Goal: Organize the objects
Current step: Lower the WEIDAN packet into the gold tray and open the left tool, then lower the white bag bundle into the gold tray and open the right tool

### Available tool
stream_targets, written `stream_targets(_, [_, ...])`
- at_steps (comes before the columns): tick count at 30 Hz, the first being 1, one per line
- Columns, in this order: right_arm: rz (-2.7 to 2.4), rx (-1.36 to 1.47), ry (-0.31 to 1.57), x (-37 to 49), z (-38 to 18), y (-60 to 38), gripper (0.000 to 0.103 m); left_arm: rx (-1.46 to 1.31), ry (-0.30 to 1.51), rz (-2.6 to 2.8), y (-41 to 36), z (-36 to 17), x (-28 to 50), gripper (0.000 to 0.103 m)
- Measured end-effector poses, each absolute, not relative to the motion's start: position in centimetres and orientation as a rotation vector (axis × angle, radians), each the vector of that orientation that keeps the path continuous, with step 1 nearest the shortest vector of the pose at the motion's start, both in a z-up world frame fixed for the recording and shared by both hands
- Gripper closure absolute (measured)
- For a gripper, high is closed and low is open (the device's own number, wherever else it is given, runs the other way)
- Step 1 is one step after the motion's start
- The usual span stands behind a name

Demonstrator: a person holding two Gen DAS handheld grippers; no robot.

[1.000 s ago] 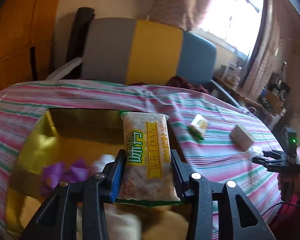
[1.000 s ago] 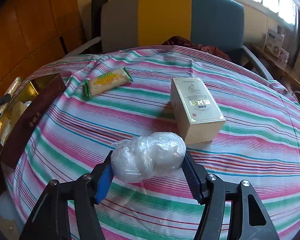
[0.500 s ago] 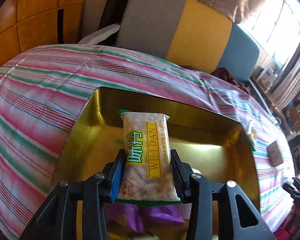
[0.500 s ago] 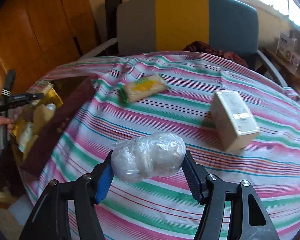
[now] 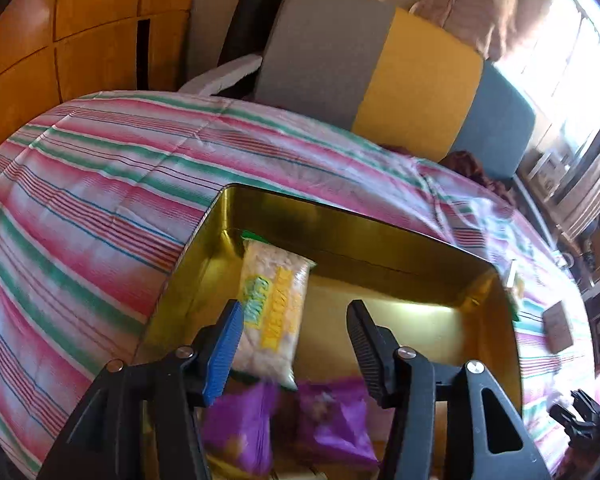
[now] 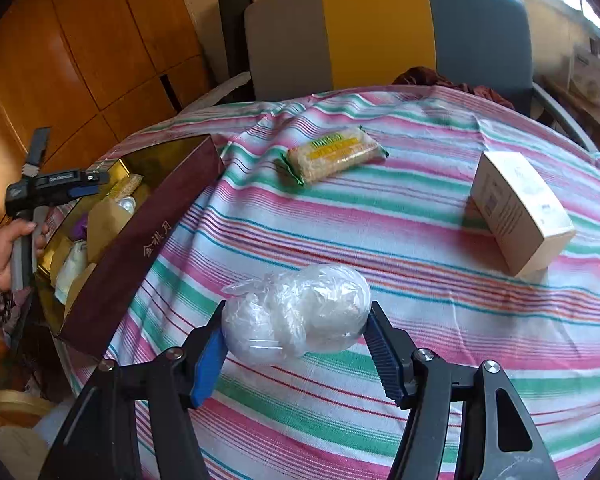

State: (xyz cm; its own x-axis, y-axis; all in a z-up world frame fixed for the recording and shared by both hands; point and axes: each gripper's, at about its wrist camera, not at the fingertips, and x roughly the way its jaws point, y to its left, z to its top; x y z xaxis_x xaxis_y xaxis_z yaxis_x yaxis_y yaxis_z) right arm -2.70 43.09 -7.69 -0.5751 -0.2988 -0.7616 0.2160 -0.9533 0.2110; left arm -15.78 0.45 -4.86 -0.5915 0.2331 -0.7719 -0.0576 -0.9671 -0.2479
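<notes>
A snack packet (image 5: pixel 274 308) with yellow and green print lies blurred inside the gold box (image 5: pixel 380 236), near the box's far left corner in the middle of the left wrist view, its lower end close to the left finger's blue pad. The left gripper (image 5: pixel 294 338) stands over the box with its fingers spread wide, gripping nothing; the right finger is well clear of the packet. Below the packet, at the bottom centre of that view, purple wrappers (image 5: pixel 328 424) lie in the box. The box rests on the striped cloth (image 5: pixel 100 184) covering the bench. In the right wrist view the right gripper (image 6: pixel 294 338) has its fingers closed on a clear plastic bundle (image 6: pixel 296 314), held above the cloth at the lower centre of the frame. Beyond it, toward the upper middle, a second snack packet (image 6: pixel 334 154) with green ends lies flat on the cloth, and a pale carton (image 6: pixel 520 210) lies at the right. At the left of this view the box shows its dark maroon outer wall with gold characters, and several wrapped items can be seen inside. The left gripper appears there too, at the far left, gripped by the person's hand (image 6: pixel 8 248). A chair (image 6: pixel 384 32) with grey, yellow and blue panels stands behind the bench at the top.
</notes>
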Motion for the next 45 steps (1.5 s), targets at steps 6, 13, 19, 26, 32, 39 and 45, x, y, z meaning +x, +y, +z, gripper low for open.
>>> stream_targets(6, [-2.552,1.264,-0.131,-3.0,-7.2,42.2,0.038,-1.201,-0.312,2.663,1.3,-4.8,-10.8,0.049])
stream_targets(13, [-2.558,1.223,-0.129,-4.2,-5.6,39.3,0.038,-1.098,-0.351,2.677,1.2,-5.1,-6.3,0.049])
stream_targets(19, [-2.506,1.152,-0.051,-6.3,-3.3,34.0,0.037,-1.065,-0.249,2.659,2.0,-5.3,-4.6,0.049])
stream_targets(26, [-2.458,1.127,0.056,-9.4,-1.8,26.4,0.037,-1.073,-0.272,2.637,1.6,-5.5,-3.7,0.049])
stream_targets(32, [-2.411,1.172,0.062,-12.8,-2.3,20.6,0.037,-1.09,-0.295,2.651,0.7,-5.3,-3.7,0.049])
stream_targets(39, [-2.368,1.246,0.104,-16.0,-3.7,16.2,0.037,-1.117,-0.32,2.647,-0.3,-5.6,-3.9,0.049])
stream_targets(45, [-2.37,1.325,0.108,-17.7,-4.8,14.4,0.036,-1.15,-0.336,2.652,-0.8,-5.8,-4.1,0.049])
